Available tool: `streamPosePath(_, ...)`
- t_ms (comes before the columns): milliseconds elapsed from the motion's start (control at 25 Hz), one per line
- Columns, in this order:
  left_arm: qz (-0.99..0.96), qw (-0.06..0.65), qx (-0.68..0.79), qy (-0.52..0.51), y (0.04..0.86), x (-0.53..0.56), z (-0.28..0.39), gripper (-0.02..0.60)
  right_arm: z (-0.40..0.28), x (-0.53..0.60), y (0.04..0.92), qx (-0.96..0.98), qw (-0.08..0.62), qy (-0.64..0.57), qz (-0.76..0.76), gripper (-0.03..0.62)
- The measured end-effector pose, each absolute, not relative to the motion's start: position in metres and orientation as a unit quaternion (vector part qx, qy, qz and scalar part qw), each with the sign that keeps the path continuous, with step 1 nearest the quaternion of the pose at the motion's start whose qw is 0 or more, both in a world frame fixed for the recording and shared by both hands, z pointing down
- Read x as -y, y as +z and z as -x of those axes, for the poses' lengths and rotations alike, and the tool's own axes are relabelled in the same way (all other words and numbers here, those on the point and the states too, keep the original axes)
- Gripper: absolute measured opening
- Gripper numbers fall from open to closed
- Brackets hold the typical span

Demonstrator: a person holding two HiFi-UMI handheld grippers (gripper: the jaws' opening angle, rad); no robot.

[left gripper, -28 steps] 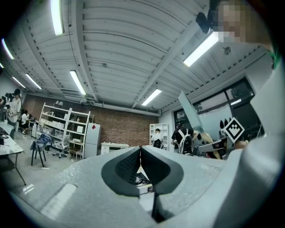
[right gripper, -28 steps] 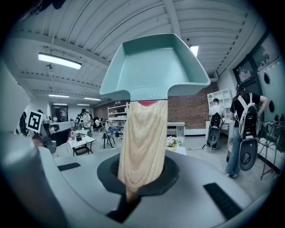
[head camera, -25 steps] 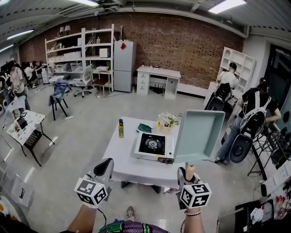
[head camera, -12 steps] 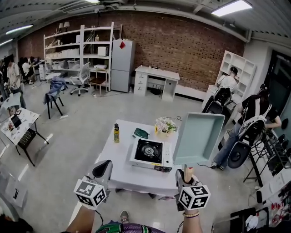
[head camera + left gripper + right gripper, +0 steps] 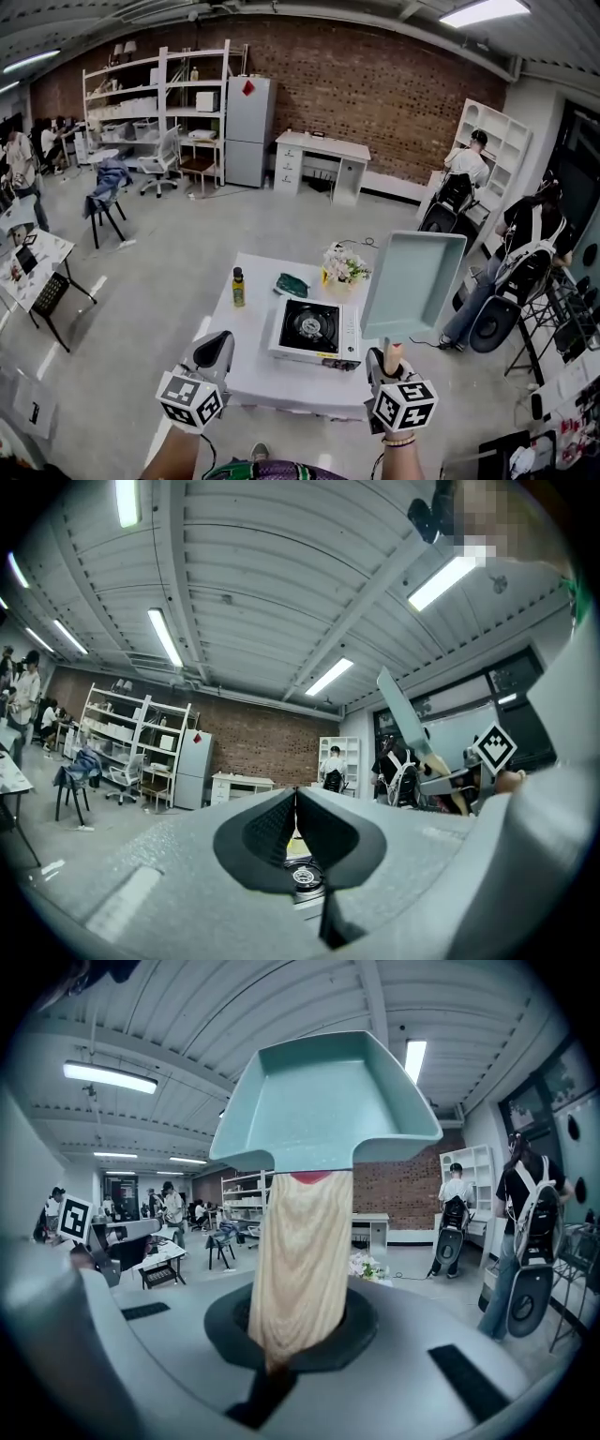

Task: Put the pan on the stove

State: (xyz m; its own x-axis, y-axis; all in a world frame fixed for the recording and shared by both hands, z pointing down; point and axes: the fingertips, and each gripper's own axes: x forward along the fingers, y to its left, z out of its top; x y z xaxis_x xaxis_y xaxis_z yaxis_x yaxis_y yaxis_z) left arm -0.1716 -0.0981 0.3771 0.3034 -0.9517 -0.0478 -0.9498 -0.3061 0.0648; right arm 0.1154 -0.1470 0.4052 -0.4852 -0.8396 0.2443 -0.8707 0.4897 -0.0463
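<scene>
A square pale-teal pan (image 5: 412, 285) (image 5: 323, 1105) with a wooden handle (image 5: 298, 1260) stands upright in the air, held by its handle in my right gripper (image 5: 389, 361) (image 5: 286, 1358), which is shut on it. The pan hangs to the right of a white portable gas stove (image 5: 315, 330) with a black burner top, which sits on the white table (image 5: 246, 361). My left gripper (image 5: 213, 349) (image 5: 295, 832) is shut with nothing between its jaws, held in front of the table's near left edge. Through it the stove's burner (image 5: 304, 876) shows.
On the table behind the stove stand a yellow bottle (image 5: 238, 287), a dark green cloth (image 5: 292, 285) and a pot of flowers (image 5: 343, 269). People with backpacks stand at the right (image 5: 534, 248). Shelves, a fridge and desks line the brick wall.
The table and stove have come a little nearer and lower in the head view. Both grippers keep their places, the pan still held upright.
</scene>
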Motion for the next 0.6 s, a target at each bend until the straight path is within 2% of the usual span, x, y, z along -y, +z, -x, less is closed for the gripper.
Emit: streamPosePath(600, -0.834, 0.024, 0.549, -0.043, 0.389, 0.187, 0.200, 0.018, -0.088, 0.229, 0.402, 0.831, 0.090, 0.093, -0.541, 0.002)
